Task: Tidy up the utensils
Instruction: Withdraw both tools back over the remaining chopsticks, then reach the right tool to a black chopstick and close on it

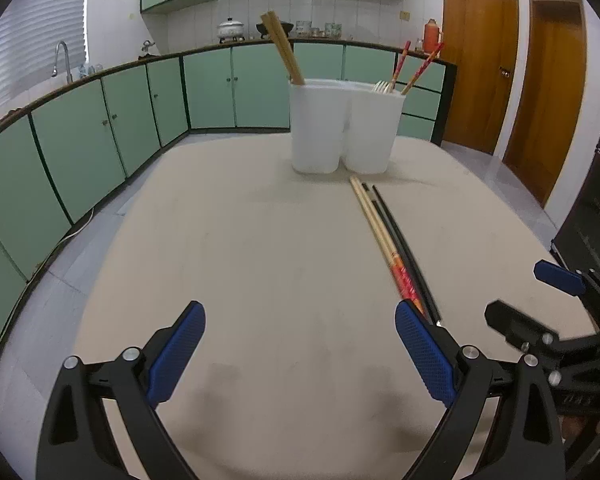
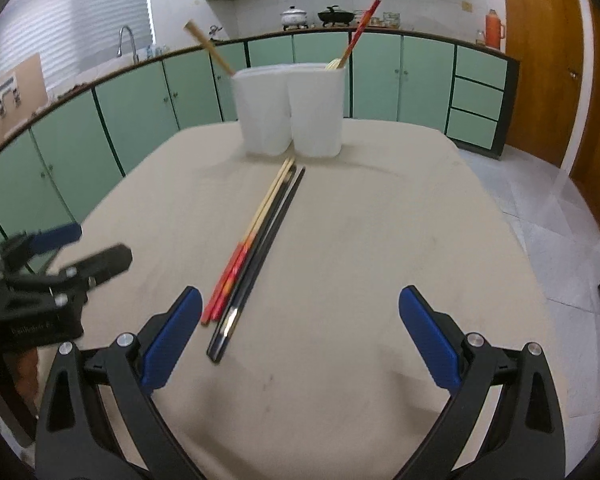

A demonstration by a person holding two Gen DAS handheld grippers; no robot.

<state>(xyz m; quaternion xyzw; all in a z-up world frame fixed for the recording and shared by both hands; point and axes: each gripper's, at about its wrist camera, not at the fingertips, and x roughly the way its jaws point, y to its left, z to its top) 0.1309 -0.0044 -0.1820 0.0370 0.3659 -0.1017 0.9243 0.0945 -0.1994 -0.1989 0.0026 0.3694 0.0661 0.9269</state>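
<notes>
My left gripper (image 1: 300, 352) and right gripper (image 2: 300, 338) gape wide, empty. Slim chopsticks (image 2: 256, 248) lie on the cloth-covered bench (image 2: 380, 260); their near ends blur. Two white tubs (image 2: 290, 110) hide their contents' lower halves.

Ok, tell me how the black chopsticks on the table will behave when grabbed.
The black chopsticks look thin, straight and rigid, so probably stiff and light. Their glossy finish suggests they may slip between the right gripper pads. They lie against the red chopsticks on the table, so a push would likely roll or scatter both pairs.
</notes>
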